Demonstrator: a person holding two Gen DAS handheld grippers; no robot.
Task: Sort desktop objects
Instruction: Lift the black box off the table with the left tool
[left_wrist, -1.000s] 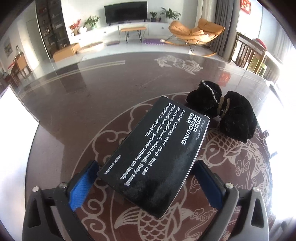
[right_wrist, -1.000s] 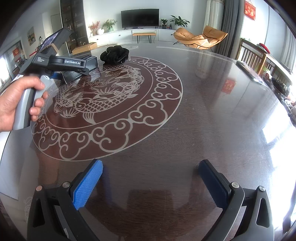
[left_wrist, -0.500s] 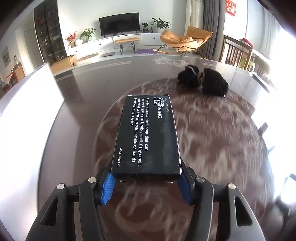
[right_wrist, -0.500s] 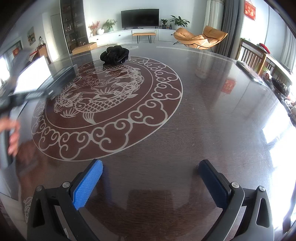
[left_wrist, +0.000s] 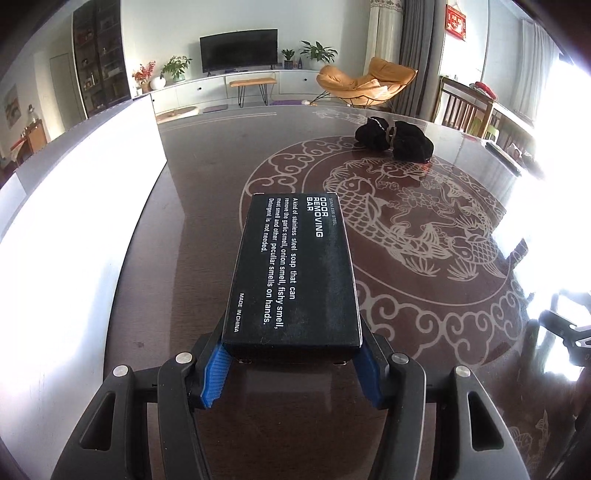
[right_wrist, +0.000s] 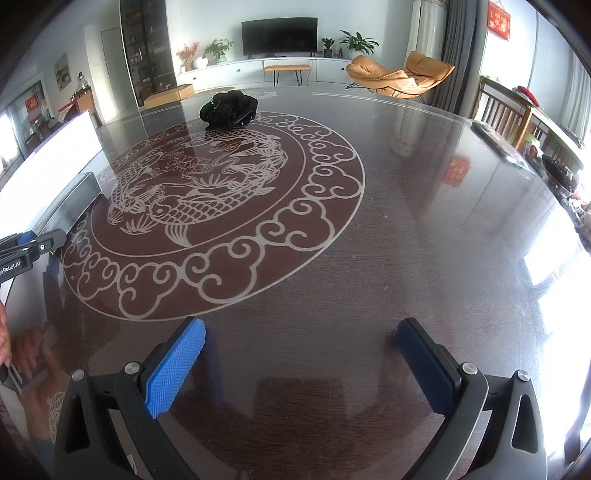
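My left gripper (left_wrist: 291, 363) is shut on a black box (left_wrist: 293, 269) printed "ODOR REMOVING BAR" and holds it above the dark table (left_wrist: 192, 206), its long side pointing away from me. The box (right_wrist: 72, 203) also shows edge-on at the left of the right wrist view, with the left gripper's body (right_wrist: 26, 247) beside it. A black fuzzy scrunchie (left_wrist: 393, 138) lies at the far side of the table's fish pattern; it shows in the right wrist view too (right_wrist: 229, 109). My right gripper (right_wrist: 301, 363) is open and empty above the table's near part.
A white sheet or tray (left_wrist: 74, 206) lies along the table's left side (right_wrist: 55, 151). A dark flat item (right_wrist: 498, 142) lies at the table's far right edge. Chairs (left_wrist: 465, 110) stand beyond the table at the right.
My left gripper closed on the black box, lifted it and carried it left, toward the white sheet. The right gripper has not moved.
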